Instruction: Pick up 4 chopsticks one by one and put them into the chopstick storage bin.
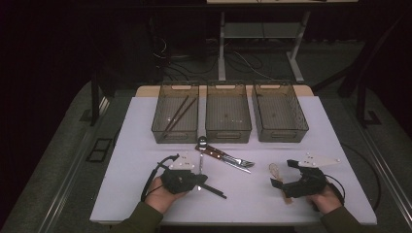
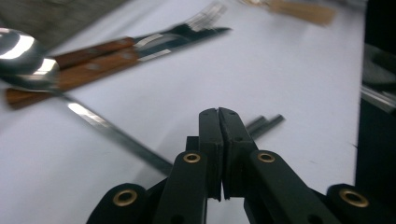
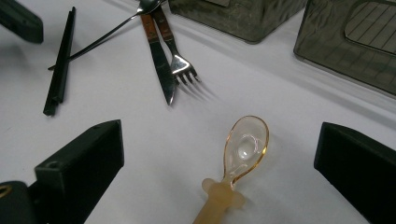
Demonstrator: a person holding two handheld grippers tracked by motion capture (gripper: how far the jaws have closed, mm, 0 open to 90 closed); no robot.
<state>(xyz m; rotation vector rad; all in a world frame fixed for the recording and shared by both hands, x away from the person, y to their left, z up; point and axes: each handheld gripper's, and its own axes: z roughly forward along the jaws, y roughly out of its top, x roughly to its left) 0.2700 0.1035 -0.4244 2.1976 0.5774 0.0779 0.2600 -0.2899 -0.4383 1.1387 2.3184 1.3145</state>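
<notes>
The left gripper (image 2: 218,112), low centre of frame, is clamped on stiff, thin, slippery black chopsticks (image 2: 264,124), best pinched mid-length, while the right gripper (image 3: 219,154) gapes around a light spoon (image 3: 245,147).

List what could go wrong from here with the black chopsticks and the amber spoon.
1. The left gripper has its jaws shut with the black chopsticks showing just past the tips. It may have missed them or caught only one.
2. The metal spoon crosses the chopsticks, so lifting them could drag it.
3. The right gripper is open around the amber spoon, whose rounded bowl might slip.
</notes>
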